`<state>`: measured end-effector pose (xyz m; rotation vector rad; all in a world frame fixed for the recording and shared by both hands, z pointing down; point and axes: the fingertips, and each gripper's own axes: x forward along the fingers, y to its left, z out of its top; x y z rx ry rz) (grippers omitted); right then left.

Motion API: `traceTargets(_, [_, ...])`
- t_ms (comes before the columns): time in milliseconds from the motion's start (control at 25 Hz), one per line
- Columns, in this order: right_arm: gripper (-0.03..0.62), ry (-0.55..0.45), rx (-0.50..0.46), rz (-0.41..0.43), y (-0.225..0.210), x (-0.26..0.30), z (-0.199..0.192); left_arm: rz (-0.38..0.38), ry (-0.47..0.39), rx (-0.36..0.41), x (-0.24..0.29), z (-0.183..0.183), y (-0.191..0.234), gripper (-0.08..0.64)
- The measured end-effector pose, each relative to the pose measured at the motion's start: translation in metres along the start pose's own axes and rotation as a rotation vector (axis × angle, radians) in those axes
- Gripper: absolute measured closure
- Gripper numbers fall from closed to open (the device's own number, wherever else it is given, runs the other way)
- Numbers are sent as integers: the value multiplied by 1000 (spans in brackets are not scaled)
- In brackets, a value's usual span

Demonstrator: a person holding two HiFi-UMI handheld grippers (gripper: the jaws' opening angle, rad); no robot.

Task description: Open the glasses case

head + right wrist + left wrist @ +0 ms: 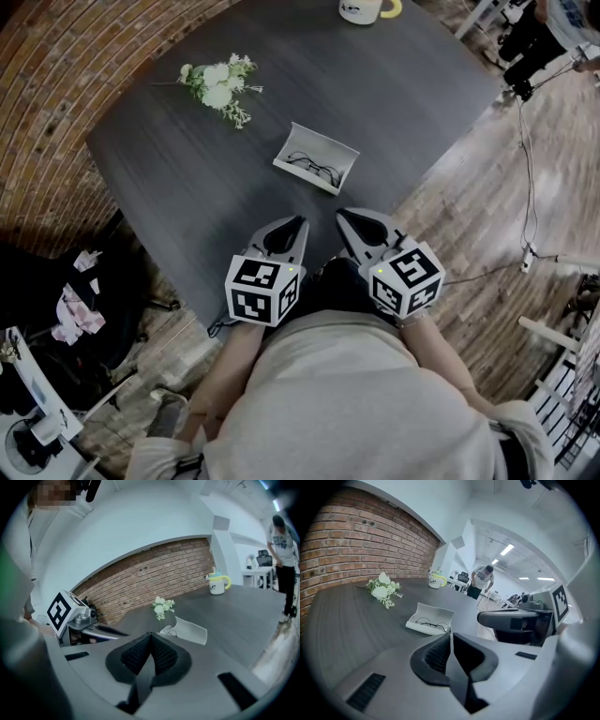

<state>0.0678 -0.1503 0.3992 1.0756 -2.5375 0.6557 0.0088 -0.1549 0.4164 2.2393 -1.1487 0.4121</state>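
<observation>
Before you a dark table (394,103), a white flower sprig (218,84) lying at its far left, a white mug with yellow handle (362,9) at the far edge, brick wall (37,84) to your left, wood floor (487,206) to your right.

glasses case (317,159) | white, lid open | glasses (312,169) inside, seemingly folded | near table (394,103) edge

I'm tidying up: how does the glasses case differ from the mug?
The glasses case lies low and flat; the mug stands upright at the far edge of the table. The case is open, lid raised, glasses inside; the mug's inside cannot be seen. The case is plain white; the mug has a yellow handle. Both are mainly white and sit on the dark table.
</observation>
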Motion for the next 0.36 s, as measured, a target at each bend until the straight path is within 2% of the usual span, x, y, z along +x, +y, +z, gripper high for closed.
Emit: traceTargets(360, [588, 8, 11, -10, -6, 2, -4, -3, 11, -5, 5, -3, 0, 523])
